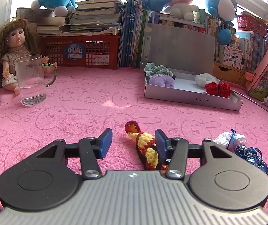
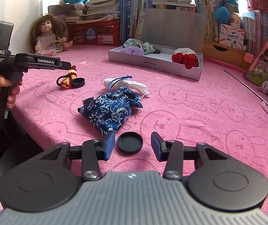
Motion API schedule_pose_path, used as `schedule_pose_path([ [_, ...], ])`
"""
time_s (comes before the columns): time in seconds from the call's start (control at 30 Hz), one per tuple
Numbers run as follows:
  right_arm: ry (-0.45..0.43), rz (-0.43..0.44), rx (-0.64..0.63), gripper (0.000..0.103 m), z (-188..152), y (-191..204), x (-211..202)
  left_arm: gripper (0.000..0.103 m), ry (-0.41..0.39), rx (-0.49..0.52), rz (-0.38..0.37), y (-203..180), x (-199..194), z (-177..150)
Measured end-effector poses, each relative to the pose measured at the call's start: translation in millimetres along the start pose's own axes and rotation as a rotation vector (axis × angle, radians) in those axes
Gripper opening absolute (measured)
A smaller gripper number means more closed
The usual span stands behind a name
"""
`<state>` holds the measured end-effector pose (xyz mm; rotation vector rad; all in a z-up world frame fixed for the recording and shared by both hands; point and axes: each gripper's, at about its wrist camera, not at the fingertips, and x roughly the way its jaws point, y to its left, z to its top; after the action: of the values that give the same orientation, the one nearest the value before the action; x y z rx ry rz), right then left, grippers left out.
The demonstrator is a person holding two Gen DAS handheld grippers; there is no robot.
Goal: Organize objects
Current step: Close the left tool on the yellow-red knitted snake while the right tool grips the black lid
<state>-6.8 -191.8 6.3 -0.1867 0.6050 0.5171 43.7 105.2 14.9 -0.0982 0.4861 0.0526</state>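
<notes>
Low over a desk (image 2: 190, 112) draped in pink rabbit-print cloth, left gripper (image 1: 134, 140) with fingers (image 1: 106, 143) spread around a red-and-yellow crochet hair tie (image 1: 147, 146): right pad touching or nearly touching the yarn, left pad well clear, no firm pinch visible. Seen from the right wrist view, a small black lid (image 2: 78, 82) just beside that hair tie, near the desk's left edge. At the front edge, right gripper (image 2: 133, 145) with fingers (image 2: 108, 145) spread either side of a flat black round cap (image 2: 130, 142), a gap showing on both sides of it. Just behind, a blue floral drawstring pouch (image 2: 109, 112) touching a crumpled white bag (image 2: 134, 86). Toward the back, an open grey box (image 1: 190, 95) with raised lid, holding a purple scrunchie (image 1: 161, 80), a green checked one (image 1: 156, 69), a white one (image 1: 205, 78) and a red crochet piece (image 1: 217, 89). At the back left corner, a doll (image 1: 16, 52) behind a glass mug (image 1: 31, 80).
</notes>
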Motion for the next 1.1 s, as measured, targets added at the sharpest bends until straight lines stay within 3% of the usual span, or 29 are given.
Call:
schedule_pose_path([
  [0.33,0.005,-0.015,0.023,0.037,-2.9,0.0,4.8,0.046,0.048,-0.075,-0.024,4.0,12.1,1.0],
  [0.63,-0.005,-0.043,0.048,0.036,-3.5,-4.6,5.8,0.045,0.086,-0.085,-0.055,-3.0,21.5,-1.7],
  [0.83,-0.014,-0.054,0.075,0.036,-1.2,-10.4,5.6,0.027,0.090,-0.082,-0.068,-6.7,23.2,-1.1],
  [1.1,-0.037,-0.079,0.117,0.036,5.6,-21.4,7.1,0.026,0.063,-0.068,-0.076,-11.1,16.0,8.2],
])
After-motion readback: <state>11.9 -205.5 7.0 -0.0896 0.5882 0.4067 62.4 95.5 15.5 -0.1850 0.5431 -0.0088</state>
